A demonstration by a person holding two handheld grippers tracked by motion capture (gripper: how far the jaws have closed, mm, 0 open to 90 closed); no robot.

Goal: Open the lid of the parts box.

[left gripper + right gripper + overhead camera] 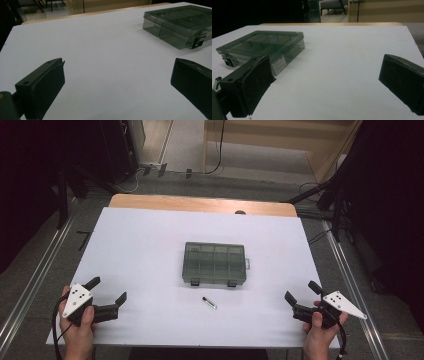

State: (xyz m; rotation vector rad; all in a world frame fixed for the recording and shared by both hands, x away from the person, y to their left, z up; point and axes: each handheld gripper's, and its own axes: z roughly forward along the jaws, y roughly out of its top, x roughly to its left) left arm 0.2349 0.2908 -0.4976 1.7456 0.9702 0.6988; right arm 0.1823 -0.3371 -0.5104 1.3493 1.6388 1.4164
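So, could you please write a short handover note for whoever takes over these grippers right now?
Left gripper: open, holding nothing, at the near left of the table.
Right gripper: open, holding nothing, at the near right.
Compartment box: mid-table, lid shut, both front latches down.
Small dark pen-like item: lies loose just in front of the box.
Done: nothing visibly.
Left: everything; neither thing is touched.

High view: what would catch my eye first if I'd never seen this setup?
Probably the smoky see-through box with compartments, lid shut, lying alone mid-table on the white sheet. Just in front of it lies a small dark pen-like piece. At the near corners, hands hold the left gripper and right gripper, both open, empty and aimed toward the middle.
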